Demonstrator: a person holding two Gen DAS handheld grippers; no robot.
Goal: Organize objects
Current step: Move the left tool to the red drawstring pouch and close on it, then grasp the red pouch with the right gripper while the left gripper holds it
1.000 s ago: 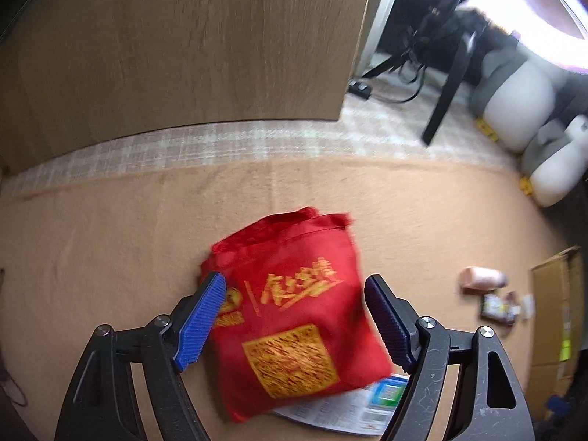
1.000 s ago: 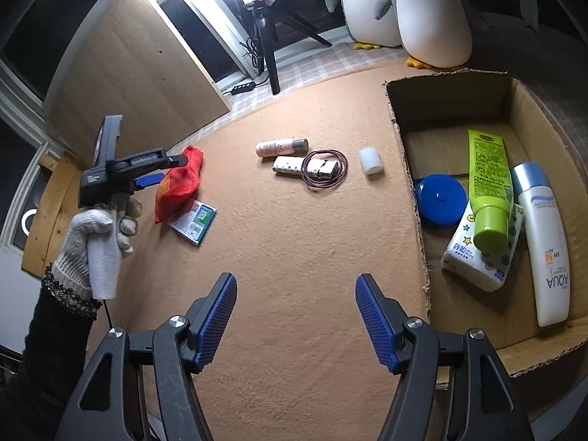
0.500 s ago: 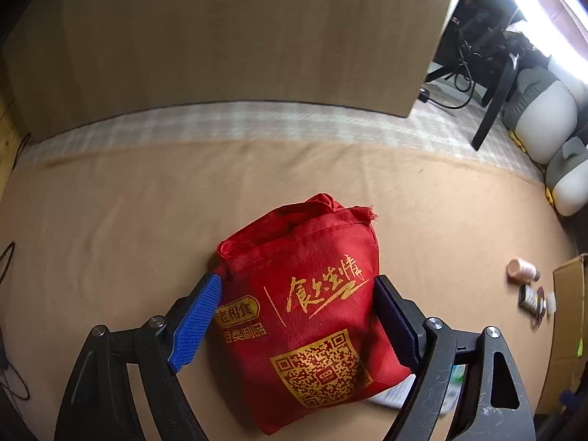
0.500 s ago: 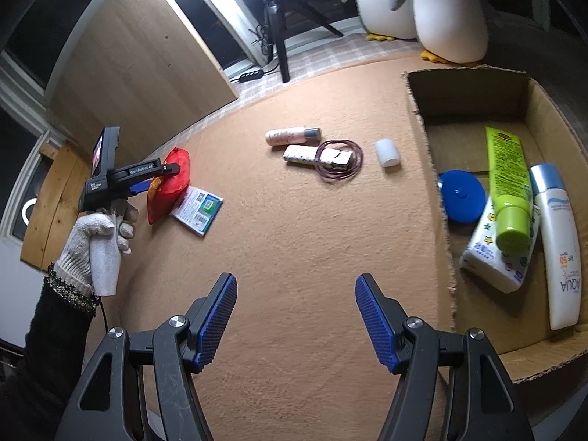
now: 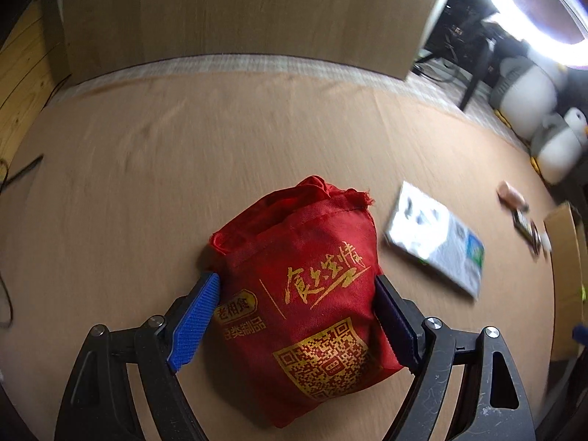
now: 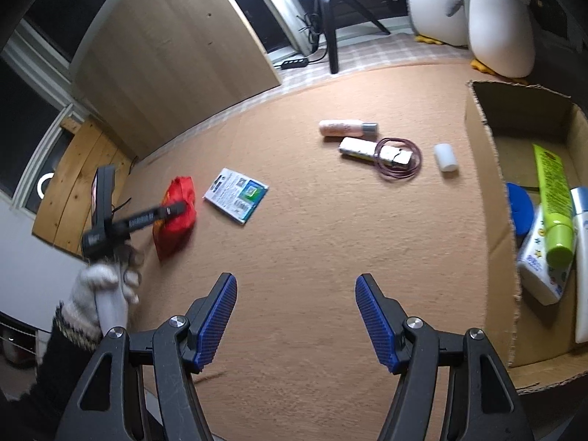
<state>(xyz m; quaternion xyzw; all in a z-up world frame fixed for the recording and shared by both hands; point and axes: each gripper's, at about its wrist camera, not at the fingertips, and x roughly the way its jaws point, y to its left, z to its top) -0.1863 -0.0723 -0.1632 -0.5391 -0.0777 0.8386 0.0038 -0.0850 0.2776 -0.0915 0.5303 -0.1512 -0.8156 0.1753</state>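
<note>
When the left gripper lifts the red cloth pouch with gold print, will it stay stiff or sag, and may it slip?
The red cloth pouch with gold print will probably sag: its woven fabric is creased and bulges between the fingers of the left gripper. It looks stuffed, so it may carry some weight. Slipping seems unlikely, since the coarse weave meets ribbed blue pads.

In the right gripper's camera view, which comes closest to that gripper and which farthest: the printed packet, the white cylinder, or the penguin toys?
From the right gripper:
1. Printed packet, ahead on the left.
2. White cylinder, ahead on the right.
3. Penguin toys, far back right, beyond the mat.
</note>
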